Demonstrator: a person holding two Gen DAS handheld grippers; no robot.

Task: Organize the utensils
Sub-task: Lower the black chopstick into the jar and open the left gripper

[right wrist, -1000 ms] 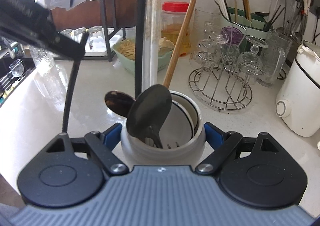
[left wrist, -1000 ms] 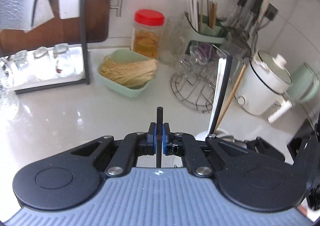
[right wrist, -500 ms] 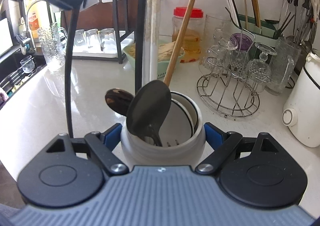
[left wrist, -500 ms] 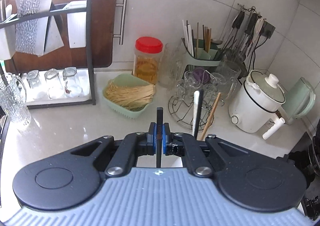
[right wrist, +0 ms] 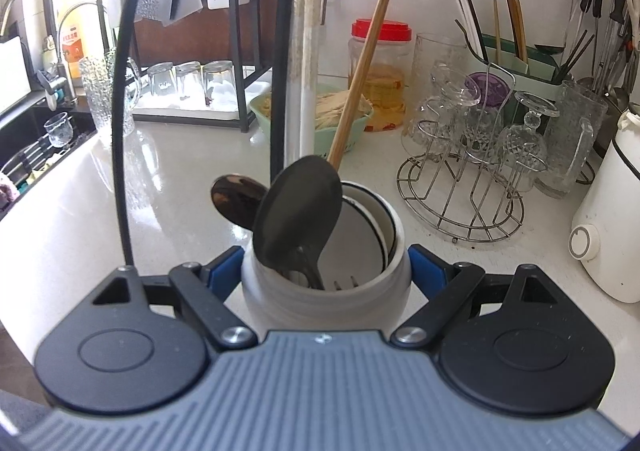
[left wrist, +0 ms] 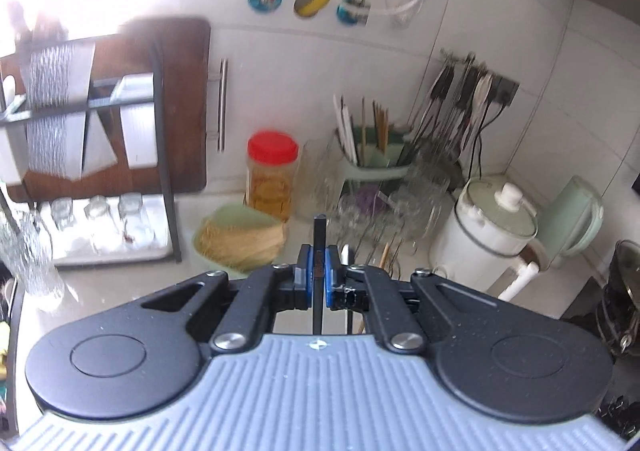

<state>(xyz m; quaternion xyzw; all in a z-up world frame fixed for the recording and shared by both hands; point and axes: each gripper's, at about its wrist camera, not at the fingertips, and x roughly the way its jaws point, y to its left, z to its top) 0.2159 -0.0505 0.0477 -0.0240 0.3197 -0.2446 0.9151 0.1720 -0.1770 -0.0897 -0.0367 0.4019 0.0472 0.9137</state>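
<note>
My left gripper (left wrist: 319,271) is shut on a thin black utensil handle (left wrist: 319,229) that sticks up between its blue pads. In the right wrist view that same long black handle (right wrist: 120,99) curves up on the left, and its lower end is hidden behind my gripper's body. My right gripper (right wrist: 326,271) is shut on a white ceramic utensil jar (right wrist: 280,299) standing on the counter. The jar holds a dark ladle (right wrist: 300,207), a brown spoon (right wrist: 234,199), a wooden stick (right wrist: 360,79), tall white and black handles and a fork.
Behind the jar are a green basket of noodles (right wrist: 352,131), a red-lidded jar (right wrist: 380,67), a wire rack of glasses (right wrist: 472,155) and a green cutlery drainer (right wrist: 520,63). A white cooker (right wrist: 612,211) stands right. A black dish rack (right wrist: 240,31) and sink (right wrist: 36,147) lie left.
My left gripper has risen with the black handle, so the counter and the jar's utensils sit lower in its view. It has left the top of the right wrist view. The right gripper stayed put.
</note>
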